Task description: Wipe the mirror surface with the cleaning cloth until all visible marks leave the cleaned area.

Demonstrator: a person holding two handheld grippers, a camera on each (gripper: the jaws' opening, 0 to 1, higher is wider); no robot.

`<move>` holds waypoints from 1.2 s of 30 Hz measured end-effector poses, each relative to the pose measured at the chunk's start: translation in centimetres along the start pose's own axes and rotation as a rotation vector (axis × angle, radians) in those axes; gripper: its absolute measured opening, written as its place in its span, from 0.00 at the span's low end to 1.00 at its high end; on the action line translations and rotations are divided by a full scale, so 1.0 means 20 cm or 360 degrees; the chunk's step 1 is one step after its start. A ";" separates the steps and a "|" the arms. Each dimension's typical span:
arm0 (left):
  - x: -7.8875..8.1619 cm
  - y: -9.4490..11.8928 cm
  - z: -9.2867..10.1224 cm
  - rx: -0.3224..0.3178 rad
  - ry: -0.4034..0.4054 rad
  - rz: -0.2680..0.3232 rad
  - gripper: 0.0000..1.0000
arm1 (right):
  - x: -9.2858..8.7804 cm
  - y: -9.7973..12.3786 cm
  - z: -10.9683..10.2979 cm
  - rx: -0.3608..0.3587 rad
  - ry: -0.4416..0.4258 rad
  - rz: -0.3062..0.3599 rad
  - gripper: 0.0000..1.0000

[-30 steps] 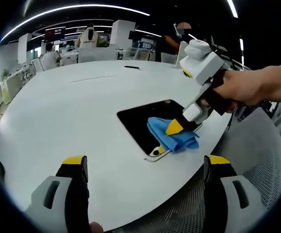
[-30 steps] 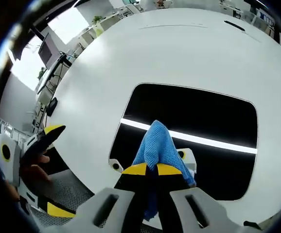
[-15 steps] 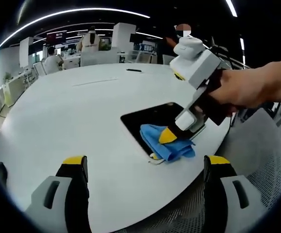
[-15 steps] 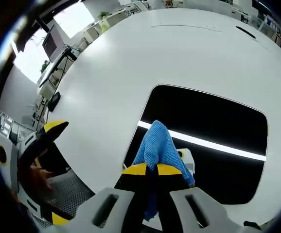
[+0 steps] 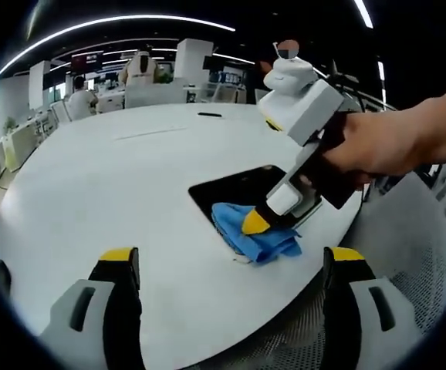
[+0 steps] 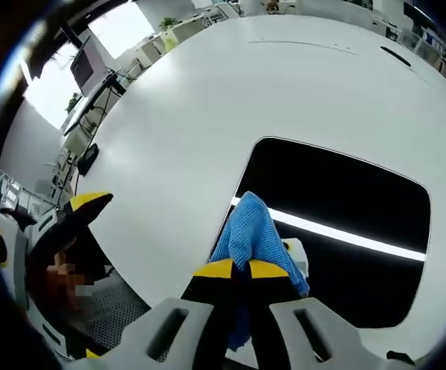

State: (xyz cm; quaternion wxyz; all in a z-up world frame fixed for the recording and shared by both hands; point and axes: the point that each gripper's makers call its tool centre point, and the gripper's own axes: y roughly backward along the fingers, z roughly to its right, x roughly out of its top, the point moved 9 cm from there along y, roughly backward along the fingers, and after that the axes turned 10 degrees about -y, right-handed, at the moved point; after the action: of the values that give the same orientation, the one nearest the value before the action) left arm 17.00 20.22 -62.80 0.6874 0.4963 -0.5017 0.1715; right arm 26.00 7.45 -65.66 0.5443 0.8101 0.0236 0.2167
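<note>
Right hand-held gripper [image 6: 240, 269] pinches nubbly blue cloth [image 6: 252, 231] on glossy rounded-rectangle mirror [image 6: 346, 200].

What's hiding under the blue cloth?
The blue cloth lies on the dark mirror, near its edge, pinched by the right gripper. Around it the glass reflects a bright light strip. Any marks beneath the cloth are covered, so they cannot be seen.

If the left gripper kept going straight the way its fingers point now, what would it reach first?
Probably the bare white table. The left gripper is open and holds nothing, and its line runs over the tabletop just beside the blue cloth held by the right gripper on the mirror. Depth is unclear.
</note>
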 end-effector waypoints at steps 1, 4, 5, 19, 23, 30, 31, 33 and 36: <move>0.00 0.00 0.00 0.0009 -0.0001 0.0010 0.98 | 0.00 0.00 -0.01 -0.0002 0.0030 0.0006 0.00; 0.00 0.00 0.00 0.0005 0.0004 0.0012 0.98 | 0.01 -0.01 -0.02 -0.0004 0.0031 0.0007 0.00; 0.00 0.00 0.00 0.0004 0.0004 0.0014 0.98 | 0.01 -0.01 -0.02 -0.0002 0.0023 0.0009 0.00; 0.00 0.00 0.02 -0.0038 0.0016 0.0004 0.99 | 0.02 -0.01 -0.02 0.0001 0.0075 0.0006 0.00; 0.00 0.00 0.02 -0.0007 -0.0094 -0.0046 0.99 | 0.03 -0.02 -0.02 -0.0023 0.0115 0.0033 0.00; 0.00 0.00 0.01 -0.0023 -0.0044 -0.0043 0.99 | 0.11 -0.03 0.01 -0.0033 0.0125 0.0036 0.00; 0.00 0.01 0.02 -0.0024 -0.0045 -0.0039 0.99 | 0.12 -0.04 0.01 -0.0031 0.0122 0.0034 0.00; 0.00 0.01 0.02 -0.0028 -0.0037 -0.0039 0.99 | 0.15 -0.04 0.02 -0.0028 0.0104 0.0033 0.00; 0.00 0.01 0.01 -0.0029 -0.0024 -0.0036 0.99 | 0.18 -0.06 0.03 -0.0018 0.0102 0.0024 0.00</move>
State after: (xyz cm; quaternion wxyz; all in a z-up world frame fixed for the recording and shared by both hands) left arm 16.78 20.07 -62.78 0.6899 0.4970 -0.5028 0.1555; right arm 29.80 8.31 -65.67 0.5463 0.7997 0.0336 0.2466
